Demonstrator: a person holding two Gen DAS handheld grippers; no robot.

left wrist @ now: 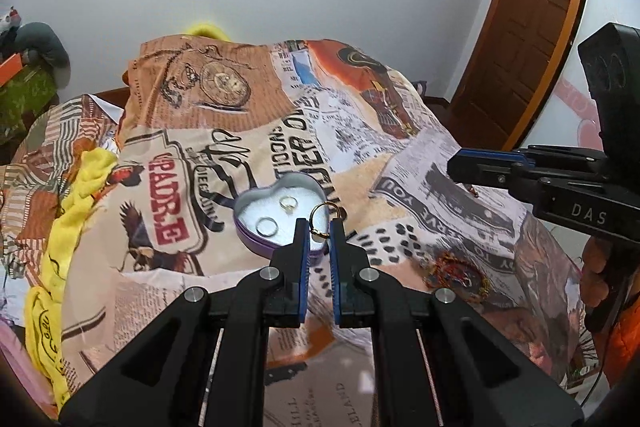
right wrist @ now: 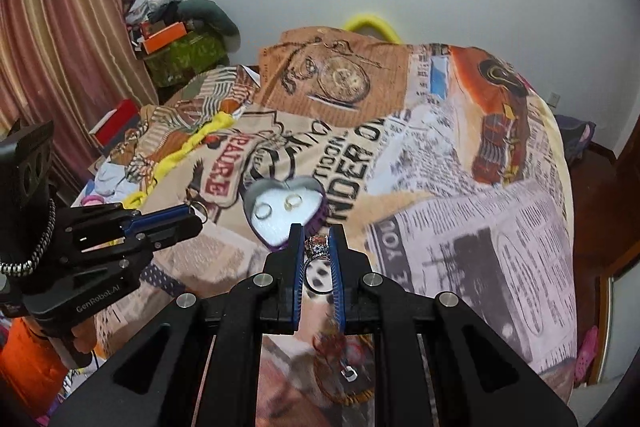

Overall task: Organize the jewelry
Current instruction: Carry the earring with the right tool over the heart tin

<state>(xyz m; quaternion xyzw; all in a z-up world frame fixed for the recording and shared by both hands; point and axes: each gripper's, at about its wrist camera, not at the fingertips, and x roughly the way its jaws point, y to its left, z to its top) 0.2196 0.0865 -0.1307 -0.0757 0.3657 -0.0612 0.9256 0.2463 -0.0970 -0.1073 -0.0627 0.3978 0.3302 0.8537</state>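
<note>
A heart-shaped tin [left wrist: 256,241] [right wrist: 250,197] with white lining lies on the printed bedspread. It holds a silver ring [left wrist: 267,226] [right wrist: 263,211] and a gold ring [left wrist: 288,203] [right wrist: 293,201]. My left gripper [left wrist: 319,227] is shut on a gold hoop ring [left wrist: 325,217] at the tin's near right edge; it also shows in the right wrist view [right wrist: 199,209]. My right gripper [right wrist: 316,233] is shut on a silver ring with an ornate stone top [right wrist: 318,259], just short of the tin.
A red and gold beaded bracelet [left wrist: 456,273] [right wrist: 340,367] lies on the bedspread [left wrist: 400,163] to the right of the tin. A yellow cloth [left wrist: 68,227] lies to the left. A wooden door [left wrist: 528,27] stands at the right, a curtain [right wrist: 60,27] at the left.
</note>
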